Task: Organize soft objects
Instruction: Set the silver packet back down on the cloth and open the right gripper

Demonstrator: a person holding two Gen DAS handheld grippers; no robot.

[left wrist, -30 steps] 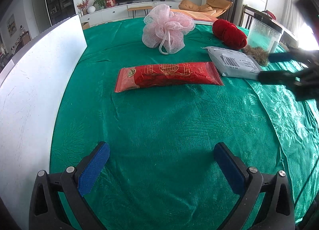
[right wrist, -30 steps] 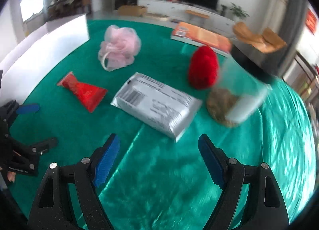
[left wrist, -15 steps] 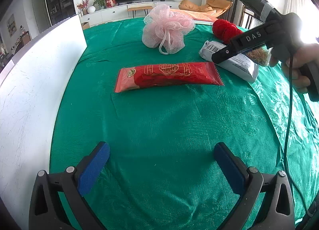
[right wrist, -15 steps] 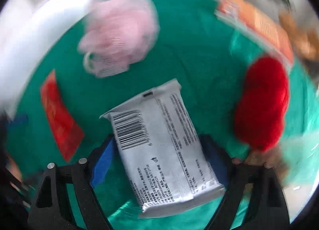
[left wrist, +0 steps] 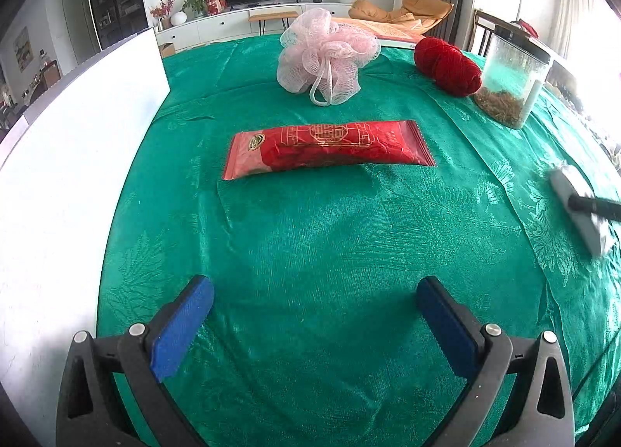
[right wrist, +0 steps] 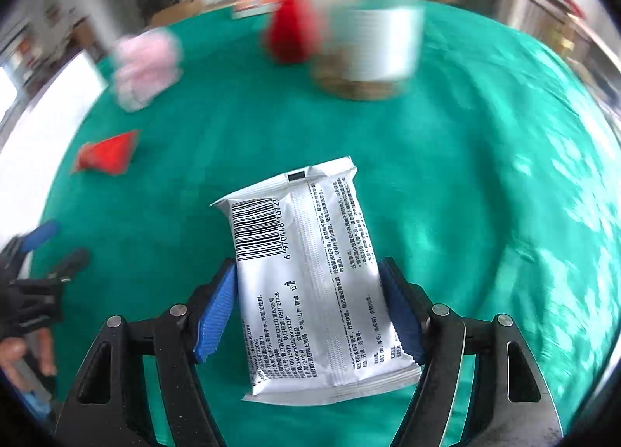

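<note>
Pack (right wrist: 310,276) between closing right tongs (right wrist: 310,315), pads touching.

Your left claw (left wrist: 314,324) carries matte black plastic arms with triangular cut-outs, each tipped by a flat blue ribbed pad. Silver round screw heads sit in pairs just behind each pad. Your right claw (right wrist: 308,307) is of the same build: black arms, blue ridged pads, paired silver screws behind the pads, triangular openings further back.
</note>
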